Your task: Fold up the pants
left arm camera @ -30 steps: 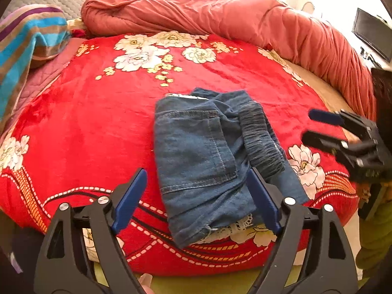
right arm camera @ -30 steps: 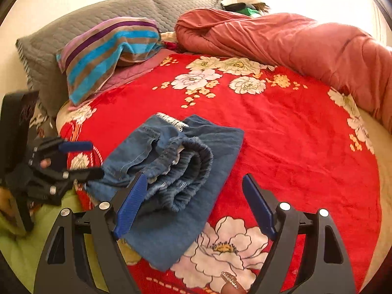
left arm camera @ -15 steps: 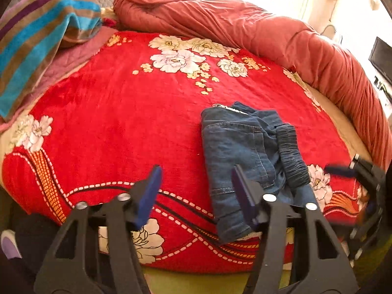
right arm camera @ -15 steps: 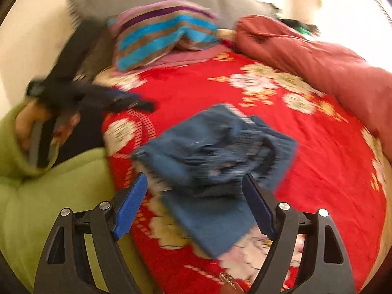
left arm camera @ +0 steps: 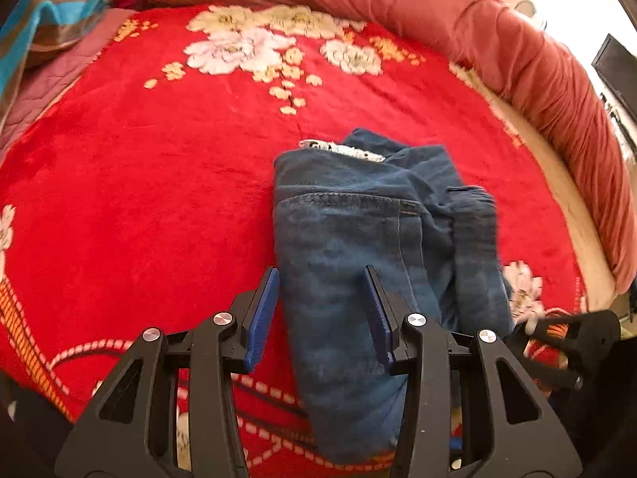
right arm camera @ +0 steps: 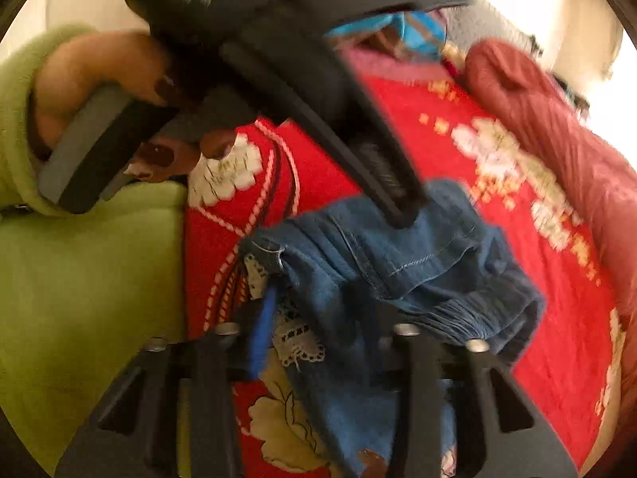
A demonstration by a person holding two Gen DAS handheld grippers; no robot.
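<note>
While both grippers' jaws had just been closing, the left gripper [left arm camera: 320, 310] and right gripper [right arm camera: 318, 326] each straddled the folded pants' [left arm camera: 358, 239] near edge; whether either pinched it was unclear.

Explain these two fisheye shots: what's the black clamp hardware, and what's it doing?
There is no robot here: a person holds a hand-squeezed two-finger gripper in each hand, with a camera on each looking along its fingers. One picture looks out from the left gripper, the other from the right gripper. The right view also shows the person's hand squeezing the left gripper's handle. Folded jeans lie on a red flowered blanket, with a rolled quilt and a striped pillow behind. Both sets of jaws have just been closing with denim between them. Whether the pads are pressing on it is unclear.
</note>
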